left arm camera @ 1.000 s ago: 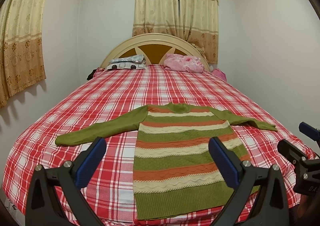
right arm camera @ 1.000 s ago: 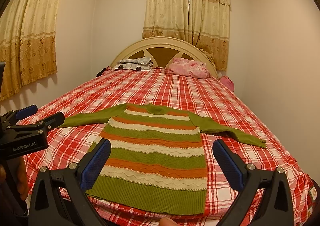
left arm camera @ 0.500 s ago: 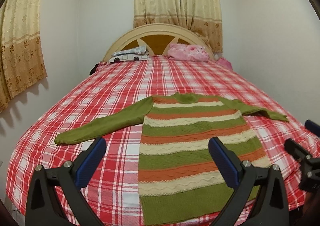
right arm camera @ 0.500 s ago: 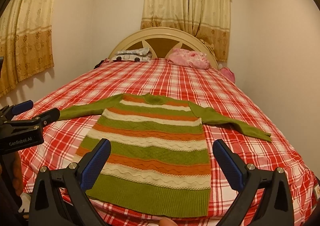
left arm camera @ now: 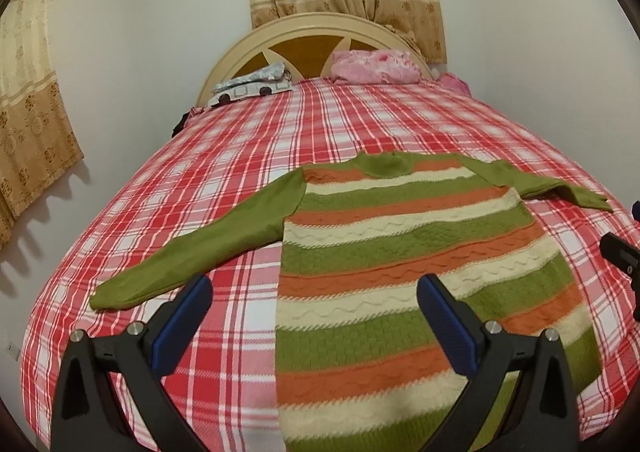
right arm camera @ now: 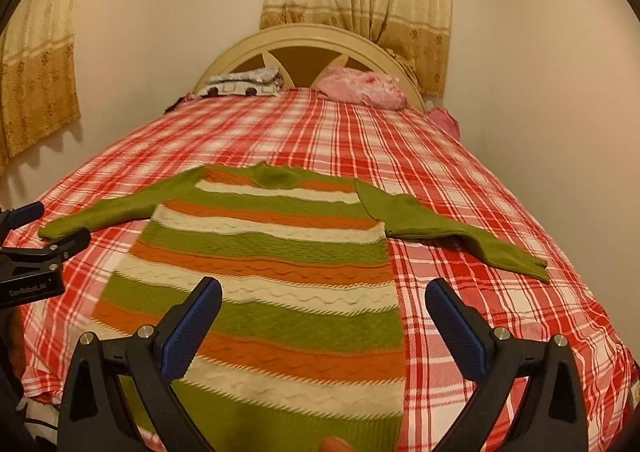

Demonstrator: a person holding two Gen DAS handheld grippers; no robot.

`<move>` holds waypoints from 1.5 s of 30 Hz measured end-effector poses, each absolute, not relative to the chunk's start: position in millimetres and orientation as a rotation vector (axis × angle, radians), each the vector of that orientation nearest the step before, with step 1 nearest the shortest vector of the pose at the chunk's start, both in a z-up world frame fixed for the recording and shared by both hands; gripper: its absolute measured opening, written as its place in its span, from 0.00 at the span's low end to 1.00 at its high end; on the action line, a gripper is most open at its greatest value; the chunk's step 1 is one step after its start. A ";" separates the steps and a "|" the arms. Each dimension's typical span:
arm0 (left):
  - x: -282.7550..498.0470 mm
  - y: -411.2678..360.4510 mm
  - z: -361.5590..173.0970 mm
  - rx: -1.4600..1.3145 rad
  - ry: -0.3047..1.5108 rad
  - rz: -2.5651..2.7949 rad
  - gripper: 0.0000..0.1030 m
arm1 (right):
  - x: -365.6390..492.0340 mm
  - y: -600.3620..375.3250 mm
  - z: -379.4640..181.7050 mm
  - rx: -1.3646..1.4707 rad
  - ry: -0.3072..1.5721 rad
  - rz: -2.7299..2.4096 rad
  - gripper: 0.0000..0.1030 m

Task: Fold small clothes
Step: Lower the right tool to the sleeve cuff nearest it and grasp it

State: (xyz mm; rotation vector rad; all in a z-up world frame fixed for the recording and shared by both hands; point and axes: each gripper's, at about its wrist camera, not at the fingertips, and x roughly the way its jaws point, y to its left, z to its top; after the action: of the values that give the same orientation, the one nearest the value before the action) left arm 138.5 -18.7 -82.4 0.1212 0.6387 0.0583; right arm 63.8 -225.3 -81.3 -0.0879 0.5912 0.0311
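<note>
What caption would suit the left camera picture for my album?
Open left gripper poised above a striped sweater spread flat on a red plaid bed.

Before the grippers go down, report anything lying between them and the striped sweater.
Nothing visible is in the way. The striped sweater lies flat on the plaid bedspread, directly beyond the open left gripper and open right gripper. The pillows sit far off at the headboard.
</note>
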 end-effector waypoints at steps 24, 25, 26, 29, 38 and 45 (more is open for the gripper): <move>294.9 -47.4 -153.6 0.200 0.795 0.033 1.00 | 214.9 -341.3 -140.6 -0.013 0.763 -0.152 0.99; 299.2 -48.7 -155.9 0.200 0.800 0.031 1.00 | 218.5 -350.0 -142.4 0.002 0.768 -0.166 0.99; 303.5 -49.8 -158.2 0.201 0.801 0.028 1.00 | 222.0 -356.7 -144.0 0.015 0.774 -0.174 0.99; 313.6 -53.1 -164.1 0.208 0.803 0.023 1.00 | 228.9 -382.2 -150.4 0.060 0.780 -0.213 0.99; 336.7 -46.7 -184.2 0.170 0.847 0.030 1.00 | 231.9 -461.9 -170.4 0.203 0.822 -0.325 0.99; 341.1 -41.1 -193.7 0.128 0.870 0.015 1.00 | 224.1 -525.2 -181.1 0.435 0.833 -0.383 0.85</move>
State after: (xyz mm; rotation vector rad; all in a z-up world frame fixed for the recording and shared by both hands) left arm 341.1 -41.1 -193.7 0.1284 0.8697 0.0151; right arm 224.1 -525.2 -181.1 0.4354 0.8332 -0.3832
